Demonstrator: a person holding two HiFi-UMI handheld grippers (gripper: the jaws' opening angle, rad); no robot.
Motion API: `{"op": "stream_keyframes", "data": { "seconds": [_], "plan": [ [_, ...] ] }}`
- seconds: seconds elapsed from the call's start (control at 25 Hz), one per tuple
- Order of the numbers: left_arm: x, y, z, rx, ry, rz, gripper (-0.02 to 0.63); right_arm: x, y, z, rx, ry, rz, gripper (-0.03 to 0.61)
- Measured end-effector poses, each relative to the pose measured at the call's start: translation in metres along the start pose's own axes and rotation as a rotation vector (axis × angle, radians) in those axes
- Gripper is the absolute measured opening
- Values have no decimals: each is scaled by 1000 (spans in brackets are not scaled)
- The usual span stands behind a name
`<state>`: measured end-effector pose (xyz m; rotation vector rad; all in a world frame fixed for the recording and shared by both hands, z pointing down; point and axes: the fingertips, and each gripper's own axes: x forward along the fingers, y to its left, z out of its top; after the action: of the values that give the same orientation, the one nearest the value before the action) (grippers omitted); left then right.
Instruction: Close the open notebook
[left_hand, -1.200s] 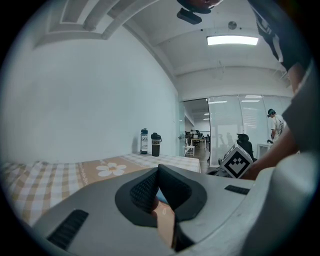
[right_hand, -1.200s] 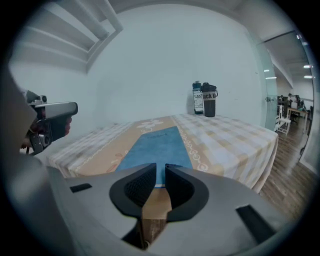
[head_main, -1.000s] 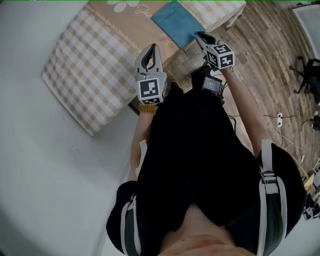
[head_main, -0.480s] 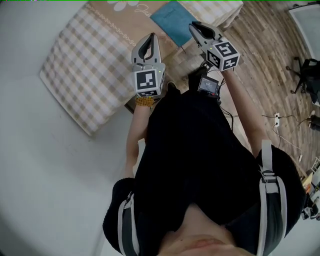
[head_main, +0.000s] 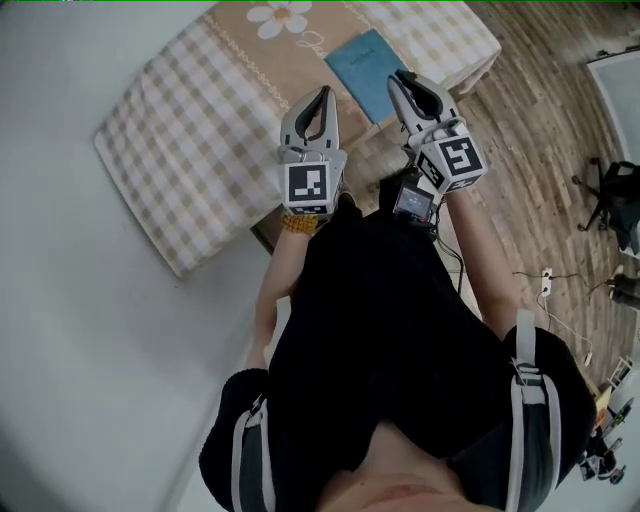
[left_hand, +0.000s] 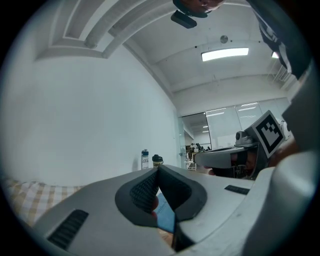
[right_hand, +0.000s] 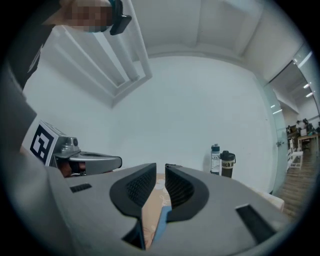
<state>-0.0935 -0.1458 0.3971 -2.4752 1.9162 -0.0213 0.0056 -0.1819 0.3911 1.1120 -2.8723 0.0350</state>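
The blue notebook (head_main: 368, 60) lies closed and flat on a beige checked cloth (head_main: 200, 130) with a daisy print. In the head view both grippers are held up level in front of the person, above the cloth's near edge. My left gripper (head_main: 321, 92) is shut with nothing in it, its tips meeting left of the notebook. My right gripper (head_main: 402, 78) is just right of the notebook's near corner and stands slightly open, with a narrow empty gap. A sliver of the notebook (left_hand: 165, 216) shows below the left gripper (left_hand: 158, 169), and another sliver of notebook (right_hand: 161, 220) below the right gripper (right_hand: 160, 166).
The cloth covers a low bed-like surface beside a white wall (head_main: 70, 330). Wooden floor (head_main: 540, 120) runs to the right, with an office chair (head_main: 618, 195) and a power strip (head_main: 546, 274). Two bottles (right_hand: 222, 161) stand at the far side.
Both grippers have risen, the right one much more, and it has come up off the notebook's near corner. The notebook stays closed and has not moved.
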Motion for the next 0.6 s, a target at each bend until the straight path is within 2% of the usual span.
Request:
{"op": "stream_keyframes", "data": {
  "seconds": [0.16, 0.24, 0.4, 0.6],
  "plan": [
    [-3, -1, -5, -22, 13, 19, -2, -5, 4, 3, -13, -21, -34, 14],
    [-5, -1, -12, -41, 29, 23, -2, -8, 8, 2, 1, -32, -37, 13],
    [-8, -6, -19, -54, 37, 20, -2, -11, 21, -3, 64, -48, 28, 14],
    [-9, -6, -23, -66, 37, 30, -2, -13, 25, -4, 30, -57, 17, 12]
  ]
}}
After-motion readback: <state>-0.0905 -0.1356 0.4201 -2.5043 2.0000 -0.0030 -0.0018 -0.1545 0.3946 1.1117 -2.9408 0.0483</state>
